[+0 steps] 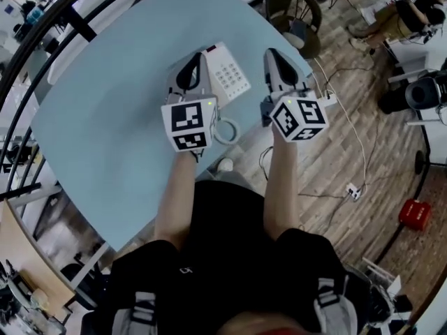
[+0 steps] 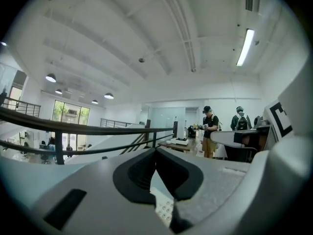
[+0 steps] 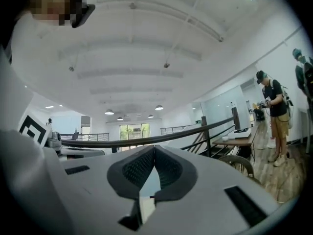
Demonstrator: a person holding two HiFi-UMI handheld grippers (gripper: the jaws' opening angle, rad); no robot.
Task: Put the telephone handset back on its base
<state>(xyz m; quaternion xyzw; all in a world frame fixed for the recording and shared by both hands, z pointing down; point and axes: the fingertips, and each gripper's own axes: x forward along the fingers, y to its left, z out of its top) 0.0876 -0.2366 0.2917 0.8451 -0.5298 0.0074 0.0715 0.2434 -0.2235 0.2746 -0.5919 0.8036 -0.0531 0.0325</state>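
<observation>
Telephone base (image 1: 229,74): white, keypad up, lying on the light blue bench (image 1: 105,117) near its far right corner, between the two grippers. Its left part is covered by the left gripper (image 1: 194,60), so the handset cannot be made out from the head view. A white looped cord (image 1: 228,130) lies at the near bench edge, just right of the left gripper's marker cube (image 1: 188,124).

Left gripper (image 2: 155,151): dark pads pressed together at the tips, nothing pinched. The keypad (image 2: 164,207) shows through the gap below the tips. The gripper is held above the base's left side.

Right gripper (image 1: 272,56): just right of the base, over the bench edge. In its own view the right gripper (image 3: 154,150) has its pads meeting at the tips, nothing between them.

Surroundings: a round-backed chair (image 1: 297,9) beyond the bench corner, and a white cable (image 1: 357,145) across the wood floor. A dark railing (image 2: 73,126) crosses the left gripper view, with a person in a cap (image 2: 210,131) standing far behind it.
</observation>
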